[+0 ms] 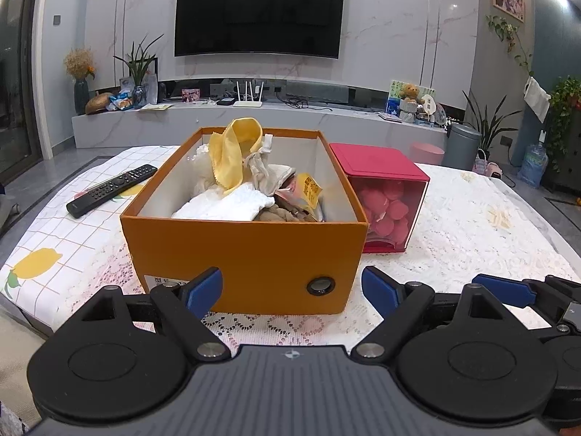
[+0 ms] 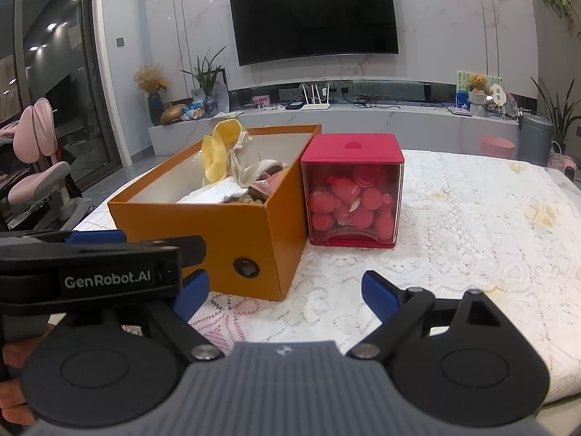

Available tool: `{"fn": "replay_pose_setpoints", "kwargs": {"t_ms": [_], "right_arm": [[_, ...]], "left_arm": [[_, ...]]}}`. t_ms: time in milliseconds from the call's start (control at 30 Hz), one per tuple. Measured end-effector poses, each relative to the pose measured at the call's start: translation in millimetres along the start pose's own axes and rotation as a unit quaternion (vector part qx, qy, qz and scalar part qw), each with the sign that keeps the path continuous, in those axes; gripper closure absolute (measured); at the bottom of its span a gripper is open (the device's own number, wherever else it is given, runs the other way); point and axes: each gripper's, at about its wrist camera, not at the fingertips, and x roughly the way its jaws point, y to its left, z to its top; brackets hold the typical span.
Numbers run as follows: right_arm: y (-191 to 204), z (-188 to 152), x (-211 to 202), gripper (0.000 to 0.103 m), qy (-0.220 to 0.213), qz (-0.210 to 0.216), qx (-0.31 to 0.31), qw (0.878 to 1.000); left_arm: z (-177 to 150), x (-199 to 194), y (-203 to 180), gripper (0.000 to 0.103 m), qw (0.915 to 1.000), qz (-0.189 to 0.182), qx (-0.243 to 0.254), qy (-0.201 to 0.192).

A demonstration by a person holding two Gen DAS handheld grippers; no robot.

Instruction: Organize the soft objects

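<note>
A lace-covered table (image 1: 472,225) carries an orange shoe box (image 1: 250,254), lid off, touching a red dispenser box (image 2: 352,189) of pink puffs. Soft items are heaped inside the shoe box: white cloth (image 1: 225,205), yellow cloth (image 1: 236,152) draped highest. Both the left gripper (image 1: 290,287) and right gripper (image 2: 285,290) are held spread and empty, short of the box. Whether filling or emptying is underway cannot be judged; any pinch is best taken on a topmost fold.

Wall TV (image 1: 259,11), remote (image 1: 110,189) on lace cloth (image 2: 472,225), router (image 1: 248,98), teddy bear (image 1: 410,91), pink chair (image 2: 36,167)
</note>
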Motion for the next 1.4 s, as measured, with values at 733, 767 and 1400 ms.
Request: {"fn": "replay_pose_setpoints", "kwargs": {"t_ms": [733, 767, 1400], "right_arm": [[-1.3, -1.5, 2.5, 0.014, 0.001, 0.003, 0.005, 1.000], [-1.2, -1.4, 2.7, 0.014, 0.001, 0.003, 0.006, 1.000], [1.7, -2.0, 2.7, 0.014, 0.002, 0.001, 0.009, 1.000]], "left_arm": [[-0.1, -2.0, 0.1, 0.002, 0.9999, 0.005, -0.003, -0.010], [0.1, -2.1, -0.1, 0.002, 0.9999, 0.006, -0.003, -0.009], [-1.0, -0.9, -1.1, 0.002, 0.9999, 0.007, -0.005, -0.013]]}}
